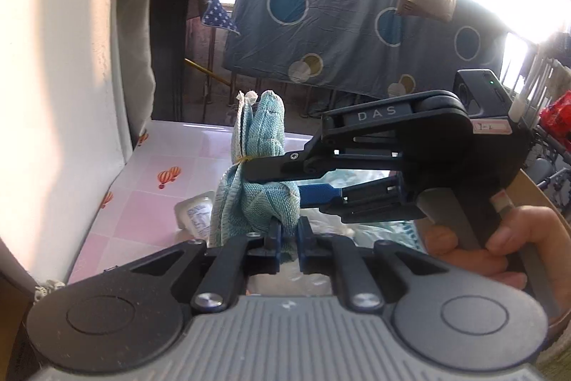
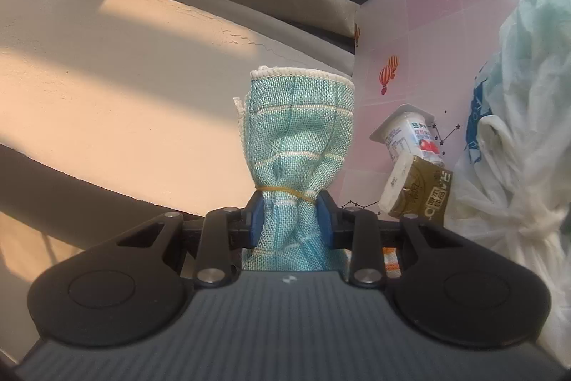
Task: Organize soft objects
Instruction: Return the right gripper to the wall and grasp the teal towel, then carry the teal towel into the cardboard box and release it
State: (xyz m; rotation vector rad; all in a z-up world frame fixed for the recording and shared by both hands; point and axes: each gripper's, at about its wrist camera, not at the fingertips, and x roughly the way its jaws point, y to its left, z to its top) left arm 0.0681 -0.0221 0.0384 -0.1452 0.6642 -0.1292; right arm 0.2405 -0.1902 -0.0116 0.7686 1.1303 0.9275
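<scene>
Holding one bundle w/ both tools: teal woven cloth, banded by a yellow rubber band, is up off the tabletop.

Right gripper: blue pads pinching the cloth's bunched neck, just below the band; fanned top w/ white hem stands up past the pads, lower tail runs back toward the camera. In left view the same tool comes in from the right, a hand on its grip.

Left gripper: jaws pressed nearly together on a lower fold of the cloth; fabric sits betw. the blue pads.

Beyond the jaws, right of them in right view: white yogurt cup and brown carton touching, lying on the pink checked table cover. Further right, white plastic bags, knotted. Far off past the left jaws: blue patterned sheet hung at a bright window.

Step, as I read it: cloth picked up, in carry; destination not visible. Next move prob. calls for one tool to let go so bundle isn't tugged two ways, then setting it w/ other soft things, clear of cup & carton.
</scene>
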